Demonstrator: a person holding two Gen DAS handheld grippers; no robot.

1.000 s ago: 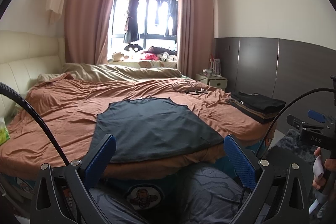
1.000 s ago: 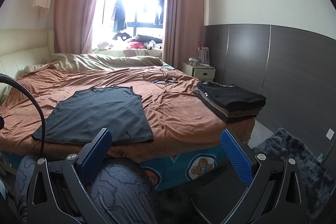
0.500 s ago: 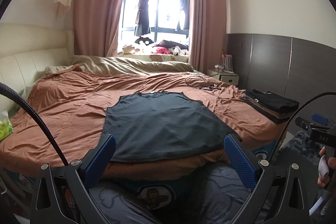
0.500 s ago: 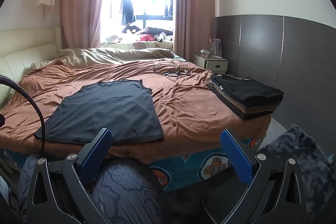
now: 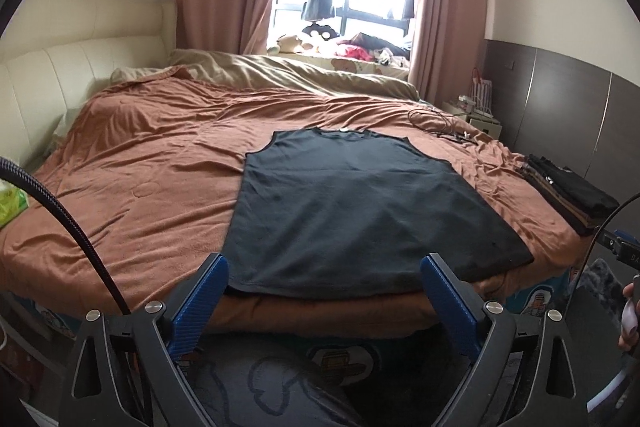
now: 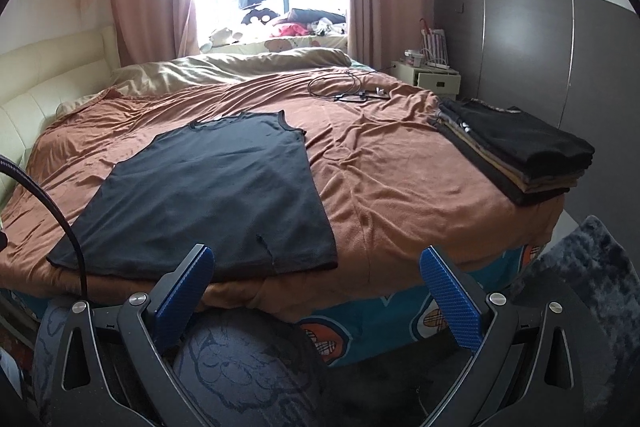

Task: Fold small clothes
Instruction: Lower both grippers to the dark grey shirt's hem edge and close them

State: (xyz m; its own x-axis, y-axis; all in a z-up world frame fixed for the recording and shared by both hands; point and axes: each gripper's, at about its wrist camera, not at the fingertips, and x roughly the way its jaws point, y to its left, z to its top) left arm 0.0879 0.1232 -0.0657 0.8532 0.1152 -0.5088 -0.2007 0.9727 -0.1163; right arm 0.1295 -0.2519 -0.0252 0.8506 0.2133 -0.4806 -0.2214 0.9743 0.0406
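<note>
Flat on the bed (image 5: 132, 163) lies the black top (image 5: 352, 211) (hem nearest the cameras). Left gripper (image 5: 326, 275) and right gripper (image 6: 318, 269) hang short of it, jaws wide though just closing slightly, nothing between them.

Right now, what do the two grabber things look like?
Each one, the left gripper and the right gripper, has a black frame with silver bolts and two blue bumpy pads. A black ribbed cable curves beside the left one.
</note>
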